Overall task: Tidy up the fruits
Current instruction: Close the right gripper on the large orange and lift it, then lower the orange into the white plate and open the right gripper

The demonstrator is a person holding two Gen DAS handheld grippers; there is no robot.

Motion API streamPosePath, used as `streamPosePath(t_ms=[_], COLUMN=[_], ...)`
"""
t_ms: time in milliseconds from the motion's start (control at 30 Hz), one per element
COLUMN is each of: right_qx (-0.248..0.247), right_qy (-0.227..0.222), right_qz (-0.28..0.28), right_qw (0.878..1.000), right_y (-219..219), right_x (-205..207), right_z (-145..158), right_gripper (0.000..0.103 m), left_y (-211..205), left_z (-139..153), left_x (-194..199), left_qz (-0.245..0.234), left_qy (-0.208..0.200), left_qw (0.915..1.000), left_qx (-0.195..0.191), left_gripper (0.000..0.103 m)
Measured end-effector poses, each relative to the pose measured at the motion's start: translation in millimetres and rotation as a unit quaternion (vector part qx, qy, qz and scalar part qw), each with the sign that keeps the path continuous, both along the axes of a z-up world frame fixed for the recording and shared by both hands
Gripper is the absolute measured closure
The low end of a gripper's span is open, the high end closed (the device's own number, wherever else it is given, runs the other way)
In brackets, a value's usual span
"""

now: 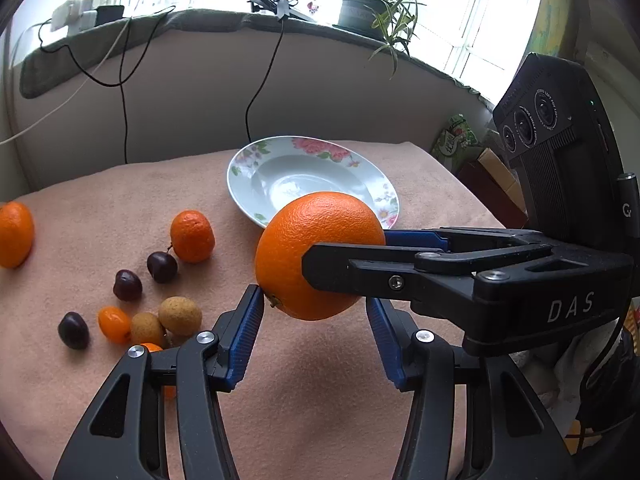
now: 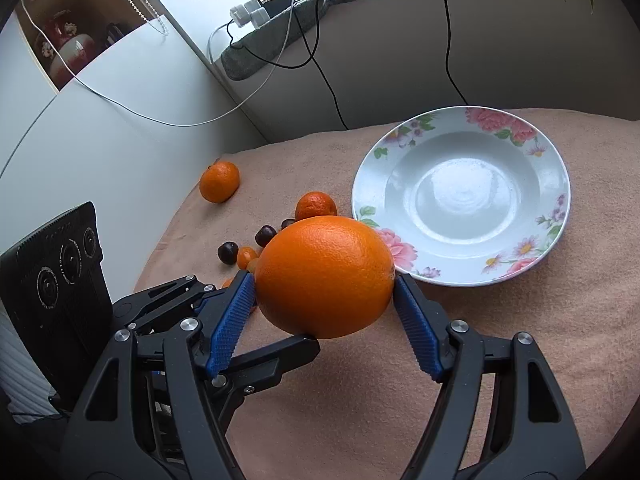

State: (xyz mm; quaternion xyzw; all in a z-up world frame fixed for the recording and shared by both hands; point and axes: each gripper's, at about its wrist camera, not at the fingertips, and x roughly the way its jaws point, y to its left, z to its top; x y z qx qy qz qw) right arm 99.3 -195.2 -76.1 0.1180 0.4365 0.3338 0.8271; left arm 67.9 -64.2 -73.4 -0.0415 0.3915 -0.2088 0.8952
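My right gripper (image 2: pixel 324 296) is shut on a big orange (image 2: pixel 325 278) and holds it above the cloth, just short of the floral plate (image 2: pixel 556 216). The plate is empty. In the left wrist view the same orange (image 1: pixel 292 244) hangs in front of the plate (image 1: pixel 256 168), with the right gripper (image 1: pixel 344 256) reaching in from the right. My left gripper (image 1: pixel 315 314) is open around the orange's underside, its left pad touching or almost touching the fruit. Loose on the cloth to the left are mandarins (image 1: pixel 192 236), dark cherries (image 1: pixel 162 266), a kumquat (image 1: pixel 114 322) and longans (image 1: pixel 180 314).
A pinkish cloth (image 1: pixel 300 380) covers the table. A second mandarin (image 1: pixel 15 234) lies at the far left. A padded backrest with hanging cables (image 1: pixel 264 76) runs behind the table. A potted plant (image 1: pixel 360 8) and chargers stand on the window sill. Boxes are off the right edge.
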Motion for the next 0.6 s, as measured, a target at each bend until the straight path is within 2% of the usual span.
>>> streamPosePath(t_ms=[367, 600], right_qx=[0.007, 0.011], right_qy=[0.0, 0.014], right_qz=[-0.034, -0.046], right_qw=[0.999, 0.999], right_y=[-25.9, -36.1], right_x=[18.8, 30.9], right_z=[1.3, -5.3], right_gripper=[0.028, 0.028], left_y=[-20.8, -33.5], left_z=[6.7, 4.1], left_x=[25.4, 38.3], left_qz=[-0.018, -0.021], left_qy=[-0.006, -0.001], left_qw=[0.9998, 0.9997], left_qx=[0.009, 0.015], left_gripper=[0.05, 0.05])
